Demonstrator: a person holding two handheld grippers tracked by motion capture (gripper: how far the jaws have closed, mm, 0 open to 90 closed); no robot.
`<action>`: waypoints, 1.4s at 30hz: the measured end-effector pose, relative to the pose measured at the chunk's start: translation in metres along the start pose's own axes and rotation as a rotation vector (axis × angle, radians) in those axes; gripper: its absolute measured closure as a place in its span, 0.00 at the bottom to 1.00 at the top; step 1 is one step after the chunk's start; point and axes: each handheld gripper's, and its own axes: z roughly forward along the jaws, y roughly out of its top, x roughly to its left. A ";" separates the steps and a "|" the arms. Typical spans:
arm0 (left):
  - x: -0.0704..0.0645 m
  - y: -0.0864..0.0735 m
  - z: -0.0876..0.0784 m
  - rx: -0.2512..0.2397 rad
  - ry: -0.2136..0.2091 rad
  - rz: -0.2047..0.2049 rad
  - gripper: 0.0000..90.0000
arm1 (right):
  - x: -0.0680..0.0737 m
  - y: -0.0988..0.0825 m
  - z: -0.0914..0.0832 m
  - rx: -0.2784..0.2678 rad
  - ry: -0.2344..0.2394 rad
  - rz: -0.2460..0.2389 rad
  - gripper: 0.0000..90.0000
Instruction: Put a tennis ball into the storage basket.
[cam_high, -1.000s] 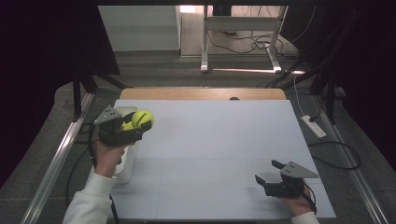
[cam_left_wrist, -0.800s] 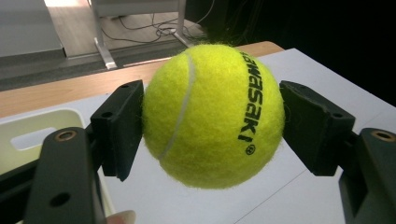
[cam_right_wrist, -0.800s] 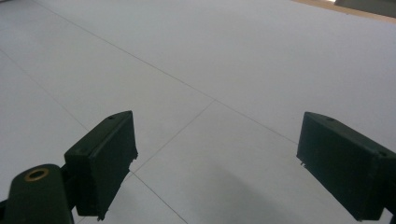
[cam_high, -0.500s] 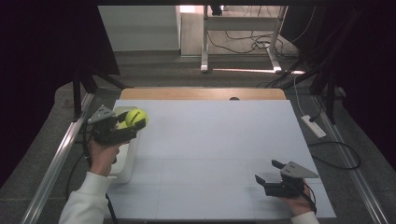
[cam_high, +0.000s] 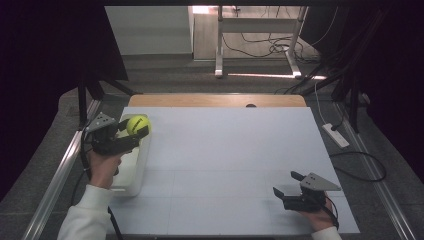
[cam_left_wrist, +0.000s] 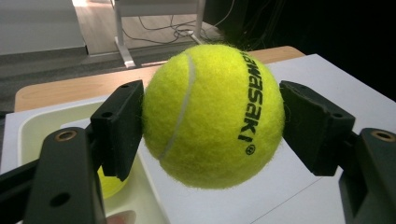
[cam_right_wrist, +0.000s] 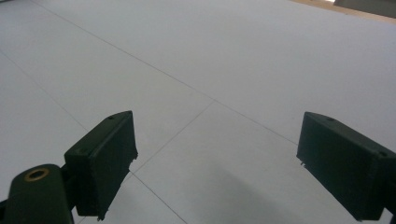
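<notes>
Since the frame a second ago, left gripper (cam_high: 131, 131) is drifting back and outward with the tennis ball (cam_high: 138, 124), now hanging over the far end of the white bin (cam_high: 131, 186) at the worktop's (cam_high: 230, 150) left edge rather than further in over the white surface. Jaws are clamping the ball across its widest part, one pad on each side in the left gripper view (cam_left_wrist: 212, 116), so the grip is centred and the felt is giving the pads something to bite; ball is off every surface, well above the bin floor. A second yellow ball (cam_left_wrist: 109, 183) is peeking out below the near jaw inside the bin, so my read is the bin is the store for these, and the carry is going either into or out of it; can't tell which. Right gripper (cam_high: 286, 186) is parking low at the near right of the worktop, jaws wide and holding nothing (cam_right_wrist: 210, 154), probably just keeping clear of the left side's path.
</notes>
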 end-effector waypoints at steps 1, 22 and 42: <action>0.000 0.000 0.000 0.000 0.000 0.000 0.30 | 0.000 0.000 0.000 0.001 -0.002 -0.001 0.13; 0.018 -0.006 -0.009 0.004 0.066 -0.028 0.30 | 0.000 0.000 0.000 0.002 -0.004 0.000 0.13; 0.030 -0.009 -0.008 0.032 0.105 -0.049 0.30 | 0.000 0.000 0.001 0.004 -0.005 0.000 0.13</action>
